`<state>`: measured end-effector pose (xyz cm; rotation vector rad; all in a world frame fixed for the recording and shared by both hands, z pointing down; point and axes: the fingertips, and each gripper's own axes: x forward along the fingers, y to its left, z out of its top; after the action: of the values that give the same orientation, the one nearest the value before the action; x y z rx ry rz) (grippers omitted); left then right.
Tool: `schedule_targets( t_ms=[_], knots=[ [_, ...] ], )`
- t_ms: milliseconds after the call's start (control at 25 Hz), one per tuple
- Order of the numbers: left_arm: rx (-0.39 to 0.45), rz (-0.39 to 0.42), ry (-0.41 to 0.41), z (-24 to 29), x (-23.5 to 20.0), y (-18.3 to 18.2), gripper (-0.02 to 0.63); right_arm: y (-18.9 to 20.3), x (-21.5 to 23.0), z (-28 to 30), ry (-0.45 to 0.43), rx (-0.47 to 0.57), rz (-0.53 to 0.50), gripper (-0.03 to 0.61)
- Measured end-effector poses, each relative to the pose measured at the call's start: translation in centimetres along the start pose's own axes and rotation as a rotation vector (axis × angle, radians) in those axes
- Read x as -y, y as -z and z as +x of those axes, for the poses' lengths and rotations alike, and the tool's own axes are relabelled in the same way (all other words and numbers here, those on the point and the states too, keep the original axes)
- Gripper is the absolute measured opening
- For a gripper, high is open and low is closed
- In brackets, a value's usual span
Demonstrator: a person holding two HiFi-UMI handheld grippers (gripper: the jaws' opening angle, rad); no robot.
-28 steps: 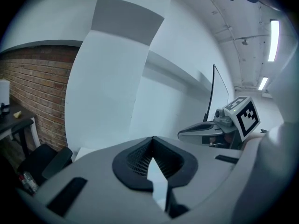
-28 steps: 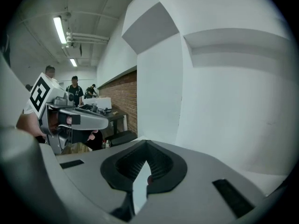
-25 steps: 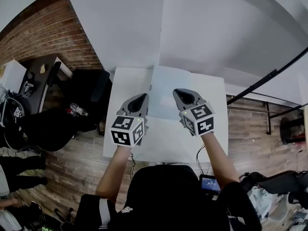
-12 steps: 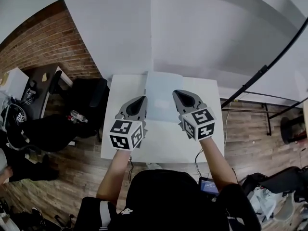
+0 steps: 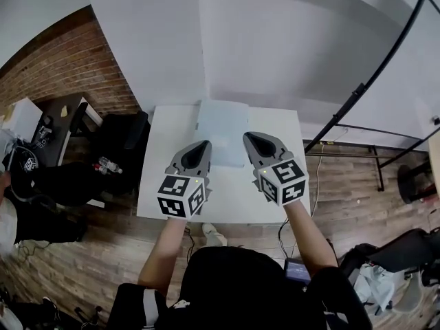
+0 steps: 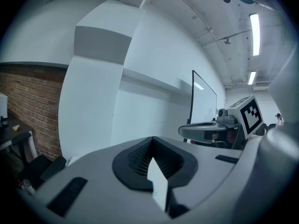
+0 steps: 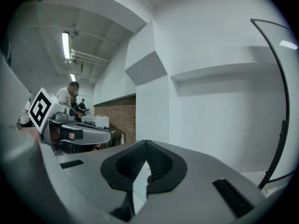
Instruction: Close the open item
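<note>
pale flat item [image 5: 221, 133]: the task's thing, lying flat at the far middle of the white table [image 5: 165, 184], its far edge at the table's far edge. whether it lies open or shut cannot be told from here; no raised lid or flap shows.

change, last second: the head view has drawn back, so the whole table now shows. both claws stay side by side over the table's near half, and the item has not shifted on the table. judgement: no closing motion belongs to this second.

left gripper [image 5: 203, 145]: jaws together, only a thin sliver of light between the pads, nothing held. tip over the table, just short of the item's near left corner, not visibly touching it.

right gripper [image 5: 249, 137]: jaws together likewise, nothing held. tip at the item's near right corner; contact cannot be told.

beyond the table: black chair [image 5: 127, 133] to its left, brick wall [image 5: 62, 60] further left, black rail [image 5: 357, 95] to its right, white wall behind.
</note>
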<state>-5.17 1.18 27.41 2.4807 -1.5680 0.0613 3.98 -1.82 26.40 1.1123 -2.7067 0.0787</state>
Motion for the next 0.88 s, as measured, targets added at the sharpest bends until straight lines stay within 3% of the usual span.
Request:
schedule_targets(
  t_ms=[520, 880],
  knots=[
    [0.004, 0.021, 0.011, -4.1, 7.4, 1.2, 0.011, 1.3, -1.7, -8.4, -0.01, 0.025, -0.003, 0.038],
    [0.014, 0.049, 0.006, -5.5, 9.4, 1.3, 0.011, 1.1, -1.8, -10.7, -0.01, 0.059, -0.012, 0.038]
  ],
)
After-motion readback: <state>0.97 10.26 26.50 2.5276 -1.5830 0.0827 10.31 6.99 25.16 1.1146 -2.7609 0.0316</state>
